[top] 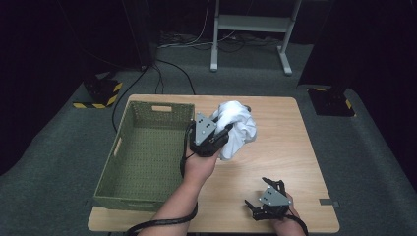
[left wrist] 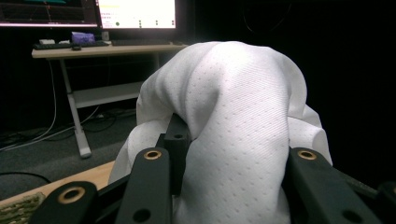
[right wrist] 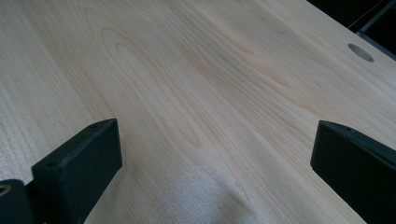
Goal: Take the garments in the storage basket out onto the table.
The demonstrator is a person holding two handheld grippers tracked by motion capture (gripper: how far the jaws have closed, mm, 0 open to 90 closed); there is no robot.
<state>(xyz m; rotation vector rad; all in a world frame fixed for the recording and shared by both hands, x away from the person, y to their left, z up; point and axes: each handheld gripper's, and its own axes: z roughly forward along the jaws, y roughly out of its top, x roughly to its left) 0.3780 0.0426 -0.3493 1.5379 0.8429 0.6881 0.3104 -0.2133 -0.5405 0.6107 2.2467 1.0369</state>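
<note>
**White cloth bunched in the left gripper, beside the basket**

The left gripper (top: pixel 220 135) holds a white cloth (top: pixel 236 127) lifted above the wooden table (top: pixel 280 147), just right of the green basket (top: pixel 147 152); in the left gripper view the cloth (left wrist: pixel 233 130) shows a fine dimpled, waffle-like weave and bulges in soft rounded folds between the black jaws, which pinch it from both sides; the jaw arms are matte black with brass-ringed holes. The basket is rectangular, woven with a perforated look, with a slot handle in its far wall and another in its left wall. The right gripper (top: pixel 256 202) rests low near the table's near edge, well apart from the cloth; a grey three-cornered plate sits on top of it; in the right gripper view its blocky black jaws stand spread wide with nothing between them, over pale wood (right wrist: pixel 196 84) with long curved grain; a round hole (right wrist: pixel 360 52) marks the tabletop toward the far corner.
</note>
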